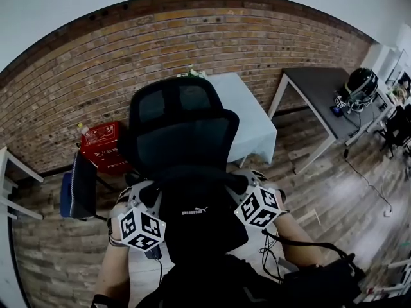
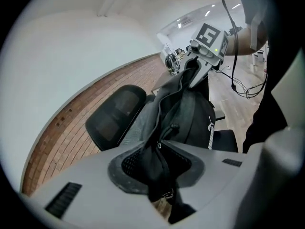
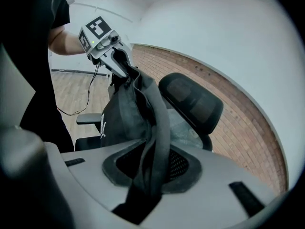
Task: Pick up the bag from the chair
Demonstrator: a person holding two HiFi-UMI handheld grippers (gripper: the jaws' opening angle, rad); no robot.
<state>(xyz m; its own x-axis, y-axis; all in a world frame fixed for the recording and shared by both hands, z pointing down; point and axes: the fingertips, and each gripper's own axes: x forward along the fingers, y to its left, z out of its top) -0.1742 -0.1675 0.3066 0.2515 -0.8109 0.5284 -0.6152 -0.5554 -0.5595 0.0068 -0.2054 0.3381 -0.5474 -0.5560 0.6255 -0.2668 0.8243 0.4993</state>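
A black backpack (image 1: pixel 200 218) with a white logo hangs in front of the black mesh office chair (image 1: pixel 183 130), stretched between my two grippers. My left gripper (image 1: pixel 142 228) is shut on a fold of the bag's dark fabric (image 2: pixel 159 173) by a zipper. My right gripper (image 1: pixel 260 205) is shut on a wide black strap (image 3: pixel 155 147) of the bag. In the left gripper view the right gripper (image 2: pixel 206 46) holds the bag's far top. In the right gripper view the left gripper (image 3: pixel 106 46) does the same, with the chair's headrest (image 3: pixel 193 101) behind. The chair's seat is hidden under the bag.
A red box (image 1: pixel 106 147) and a dark blue panel (image 1: pixel 76 185) stand by the brick wall (image 1: pixel 77 82). Behind the chair is a table with a pale cloth (image 1: pixel 247 117). A grey desk (image 1: pixel 318 92) with a helmet (image 1: pixel 359 85) stands at the right. Cables lie on the wooden floor (image 1: pixel 366 185).
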